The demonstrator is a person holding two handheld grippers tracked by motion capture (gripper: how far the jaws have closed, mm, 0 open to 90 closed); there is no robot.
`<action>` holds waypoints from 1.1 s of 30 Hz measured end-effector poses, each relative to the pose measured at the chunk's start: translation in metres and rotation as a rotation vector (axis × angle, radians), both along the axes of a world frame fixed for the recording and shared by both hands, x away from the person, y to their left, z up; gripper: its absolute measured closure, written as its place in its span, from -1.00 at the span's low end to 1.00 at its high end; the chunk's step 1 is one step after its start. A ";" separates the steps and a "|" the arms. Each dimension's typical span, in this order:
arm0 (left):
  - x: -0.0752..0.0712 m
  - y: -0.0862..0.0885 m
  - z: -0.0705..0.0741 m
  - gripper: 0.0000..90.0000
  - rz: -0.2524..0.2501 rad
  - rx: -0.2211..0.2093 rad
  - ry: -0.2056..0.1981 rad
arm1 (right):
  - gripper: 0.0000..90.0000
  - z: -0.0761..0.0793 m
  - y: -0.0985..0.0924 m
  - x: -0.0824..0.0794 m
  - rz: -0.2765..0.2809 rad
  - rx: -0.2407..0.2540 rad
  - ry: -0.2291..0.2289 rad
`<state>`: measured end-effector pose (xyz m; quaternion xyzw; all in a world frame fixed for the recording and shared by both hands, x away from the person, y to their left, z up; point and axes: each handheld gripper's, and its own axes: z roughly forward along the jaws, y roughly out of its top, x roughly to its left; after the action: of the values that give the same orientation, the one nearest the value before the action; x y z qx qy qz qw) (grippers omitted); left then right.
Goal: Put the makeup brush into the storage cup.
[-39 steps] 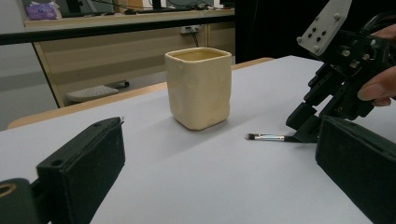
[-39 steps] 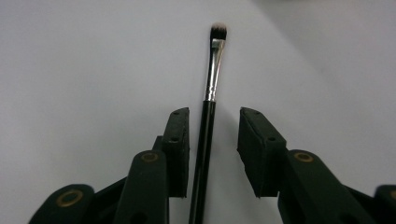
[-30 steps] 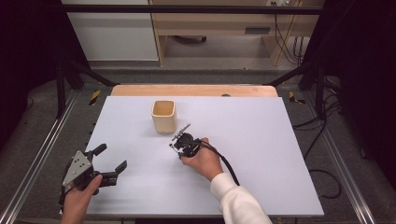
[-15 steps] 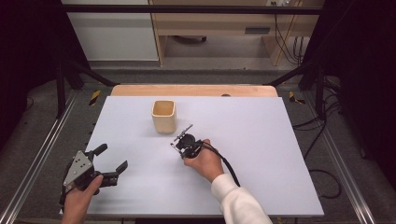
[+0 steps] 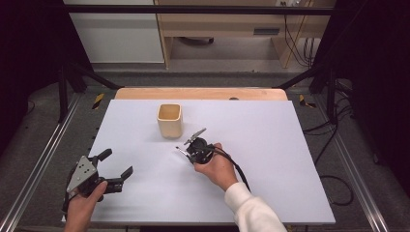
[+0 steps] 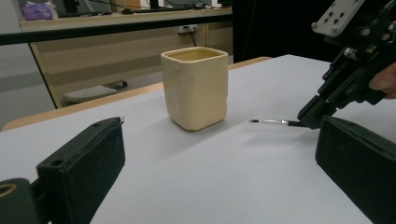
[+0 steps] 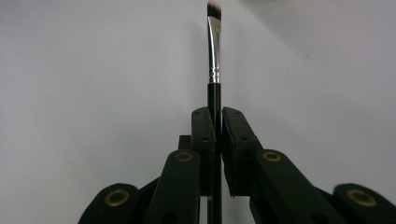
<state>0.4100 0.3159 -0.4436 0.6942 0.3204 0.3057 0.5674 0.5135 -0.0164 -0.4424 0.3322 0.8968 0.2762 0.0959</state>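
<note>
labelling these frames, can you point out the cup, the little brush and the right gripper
cup (image 5: 170, 121): high view, on its front wall.
brush (image 7: 214, 42): right gripper view, on the silver ferrule.
right gripper (image 7: 215, 126): right gripper view, between the fingertips, shut on the brush handle.

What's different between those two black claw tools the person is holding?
The right gripper has its jaws shut on a thin black-handled brush; the left gripper stands wide open with nothing between its jaws. The right gripper sits mid-table near the cream square cup; the left gripper hovers at the white table's near left corner. Both are black, two-jawed and hand-held.
</note>
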 end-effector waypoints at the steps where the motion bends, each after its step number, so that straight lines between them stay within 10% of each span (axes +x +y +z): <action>1: 0.000 0.000 0.000 -0.97 -0.001 0.001 0.001 | 0.86 0.005 -0.006 -0.002 -0.010 0.022 -0.008; 14: -0.001 -0.007 0.000 -0.96 -0.003 -0.003 0.016 | 0.86 0.023 -0.053 -0.016 -0.060 0.120 -0.081; 33: -0.002 -0.033 -0.001 -0.95 -0.021 0.002 0.065 | 0.86 0.016 -0.100 -0.049 -0.083 0.342 -0.333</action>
<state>0.4080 0.2832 -0.4446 0.7077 0.3311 0.2776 0.5590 0.4646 -0.1166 -0.4266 0.3302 0.7943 0.4707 0.1961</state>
